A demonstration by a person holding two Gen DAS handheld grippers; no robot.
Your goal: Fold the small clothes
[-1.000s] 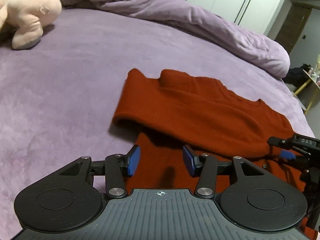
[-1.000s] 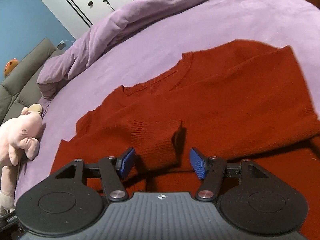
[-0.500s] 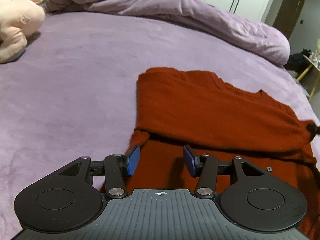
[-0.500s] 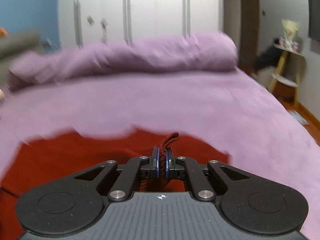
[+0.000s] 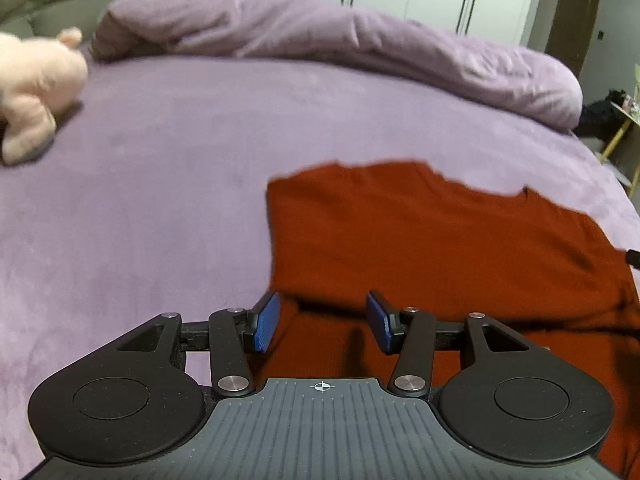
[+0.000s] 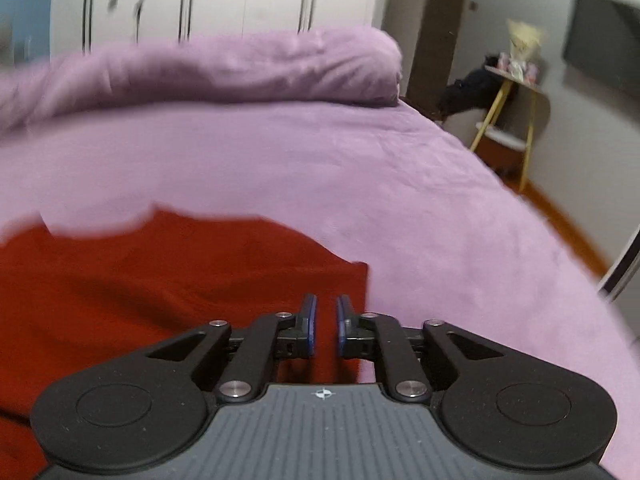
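Note:
A rust-red knitted sweater (image 5: 432, 236) lies flat on the purple bed, its sleeves folded in across the body. My left gripper (image 5: 323, 322) is open and empty, just above the sweater's near left part. In the right wrist view the sweater (image 6: 160, 276) fills the lower left. My right gripper (image 6: 325, 326) hovers over the sweater's right edge. Its jaws stand a narrow gap apart with nothing between them.
The purple bed cover (image 5: 160, 168) spreads all around the sweater. A rolled purple duvet (image 5: 340, 40) lies along the far side. A pink plush pig (image 5: 32, 88) lies at the far left. A yellow-legged side table (image 6: 516, 80) stands beyond the bed's right edge.
My right gripper was shut on the sweater's cuff half a second ago; now its jaws have parted and the cuff has dropped. The sleeve now lies flat. My left gripper stayed open and drew back a little.

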